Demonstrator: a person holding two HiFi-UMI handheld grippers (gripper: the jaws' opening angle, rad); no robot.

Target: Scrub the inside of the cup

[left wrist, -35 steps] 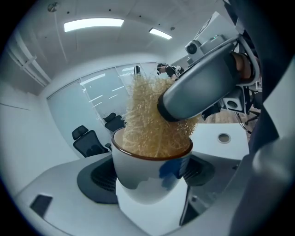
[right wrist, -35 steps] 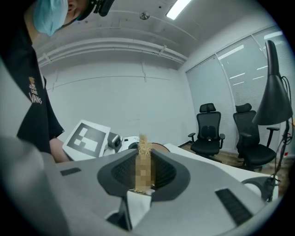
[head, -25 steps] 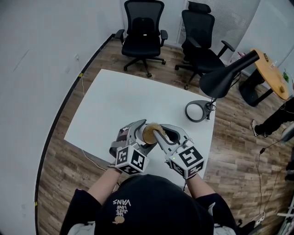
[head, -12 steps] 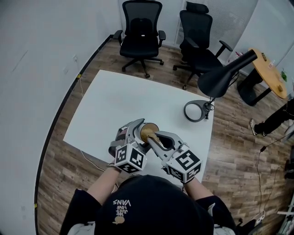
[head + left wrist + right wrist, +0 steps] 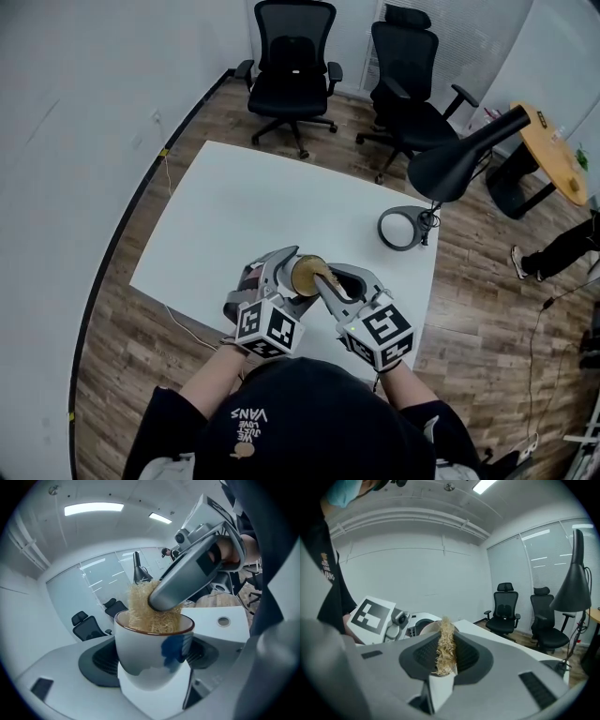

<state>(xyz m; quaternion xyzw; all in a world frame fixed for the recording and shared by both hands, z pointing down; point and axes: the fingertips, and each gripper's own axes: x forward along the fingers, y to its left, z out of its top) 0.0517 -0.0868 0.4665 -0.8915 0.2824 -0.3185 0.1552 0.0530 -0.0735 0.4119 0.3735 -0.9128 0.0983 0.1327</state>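
Just below centre, our left gripper pinches the cup; our right gripper clamps a scrubber dipped into it. If we push too hard, the cup could twist loose.

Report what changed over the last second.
The right gripper, shut on the loofah scrubber, shifted slightly toward the person and came back, a small scrubbing stroke inside the cup. Nothing was taken hold of or let go. The left gripper stays clamped on the cup near the table's near edge, and the lamp has not moved.
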